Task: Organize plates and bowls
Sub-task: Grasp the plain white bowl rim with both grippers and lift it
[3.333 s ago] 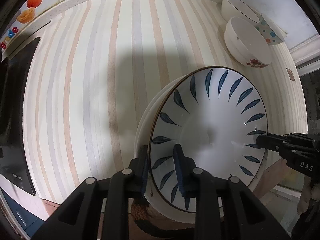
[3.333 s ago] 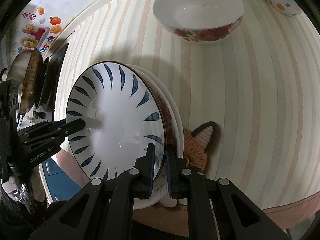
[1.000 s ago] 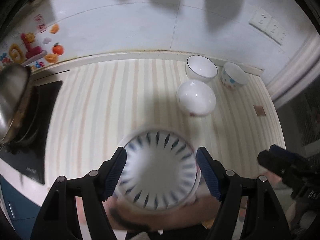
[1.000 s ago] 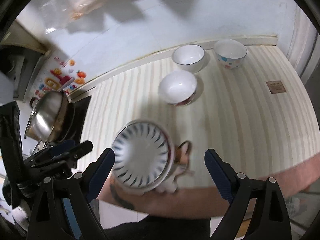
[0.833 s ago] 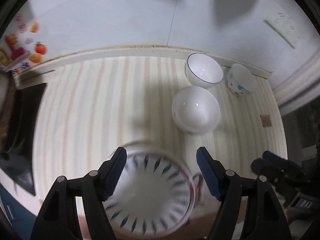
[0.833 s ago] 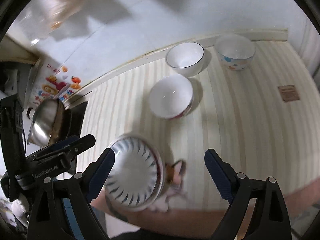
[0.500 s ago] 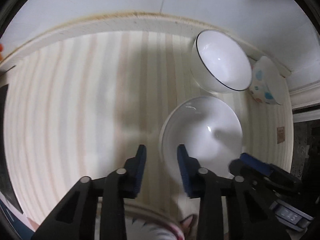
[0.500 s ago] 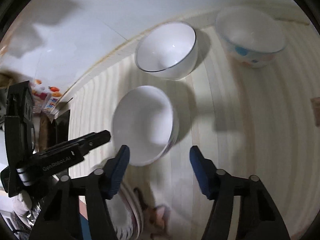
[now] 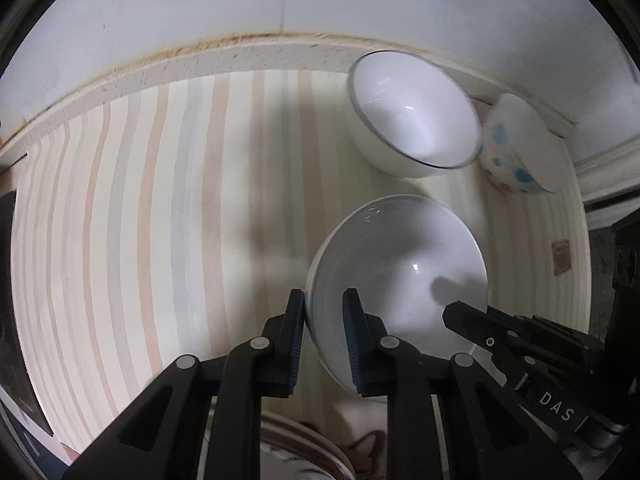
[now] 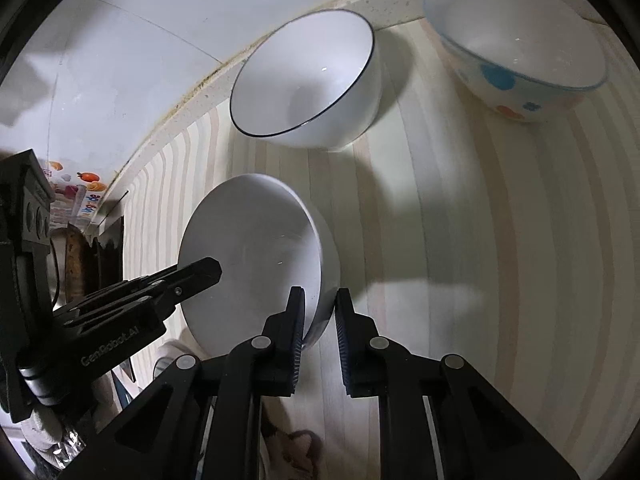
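Observation:
A wide white bowl sits on the striped counter; it also shows in the right wrist view. My left gripper straddles its near-left rim, one finger outside and one inside, jaws narrowed on the rim. My right gripper straddles the opposite rim the same way. Behind it stand a white bowl with a dark rim and a dotted bowl. The stacked plates lie at the bottom edge of the left wrist view.
The striped counter runs to a white wall with a stained edge. A dark stovetop and a pan lie at the left. A cat-shaped mat lies near the counter's front.
Both grippers let go of the leaf-pattern plate, left it on the stack, moved forward to the wide white bowl and closed from wide open onto its opposite rims.

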The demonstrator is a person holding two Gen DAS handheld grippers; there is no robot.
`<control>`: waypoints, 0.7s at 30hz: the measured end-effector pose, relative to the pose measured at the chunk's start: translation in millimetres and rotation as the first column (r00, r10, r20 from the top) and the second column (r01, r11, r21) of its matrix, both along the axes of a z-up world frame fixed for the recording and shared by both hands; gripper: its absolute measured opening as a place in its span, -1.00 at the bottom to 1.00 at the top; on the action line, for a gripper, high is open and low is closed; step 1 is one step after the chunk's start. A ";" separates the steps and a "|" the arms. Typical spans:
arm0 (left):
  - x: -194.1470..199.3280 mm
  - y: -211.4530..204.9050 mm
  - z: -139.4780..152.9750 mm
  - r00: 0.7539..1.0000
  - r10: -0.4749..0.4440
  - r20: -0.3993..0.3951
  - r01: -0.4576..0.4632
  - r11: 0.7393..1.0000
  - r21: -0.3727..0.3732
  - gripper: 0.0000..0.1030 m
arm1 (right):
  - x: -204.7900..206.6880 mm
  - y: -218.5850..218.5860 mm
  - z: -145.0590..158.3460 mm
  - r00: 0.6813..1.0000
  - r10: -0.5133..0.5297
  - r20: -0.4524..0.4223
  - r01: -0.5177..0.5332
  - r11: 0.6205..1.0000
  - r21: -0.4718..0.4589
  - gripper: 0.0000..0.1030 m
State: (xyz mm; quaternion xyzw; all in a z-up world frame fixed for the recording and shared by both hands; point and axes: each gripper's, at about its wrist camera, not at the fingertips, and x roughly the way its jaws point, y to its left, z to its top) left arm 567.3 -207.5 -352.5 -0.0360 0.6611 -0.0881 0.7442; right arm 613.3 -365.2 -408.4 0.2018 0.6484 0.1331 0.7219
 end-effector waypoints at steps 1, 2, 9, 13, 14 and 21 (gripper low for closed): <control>-5.9 -4.4 5.6 1.000 -0.009 0.009 0.009 1.000 -0.002 -0.66 | -3.7 -1.0 4.2 1.000 0.003 0.009 -0.003 1.000 -0.004 -0.67; -10.4 -7.5 9.2 1.000 -0.015 0.014 0.015 1.000 -0.005 -0.66 | -8.0 -3.0 9.8 1.000 0.005 0.018 -0.005 1.000 -0.006 -0.67; -48.9 -29.3 41.1 0.995 -0.075 0.059 0.077 0.996 -0.034 -0.66 | -45.3 -26.8 46.1 0.998 0.005 0.064 -0.002 0.999 -0.032 -0.67; -73.4 -37.6 50.3 0.993 -0.101 0.066 0.105 0.993 -0.058 -0.66 | -75.3 -42.6 65.4 0.996 -0.008 0.084 0.011 0.999 -0.041 -0.67; -76.1 -41.6 49.6 0.993 -0.104 0.064 0.108 0.992 -0.061 -0.66 | -84.1 -46.1 69.0 0.996 -0.012 0.087 0.015 0.999 -0.042 -0.67; -106.4 -52.9 33.4 0.989 -0.148 0.024 0.149 0.987 -0.062 -0.66 | -134.7 -63.3 71.0 0.997 -0.026 0.068 0.030 0.998 -0.051 -0.67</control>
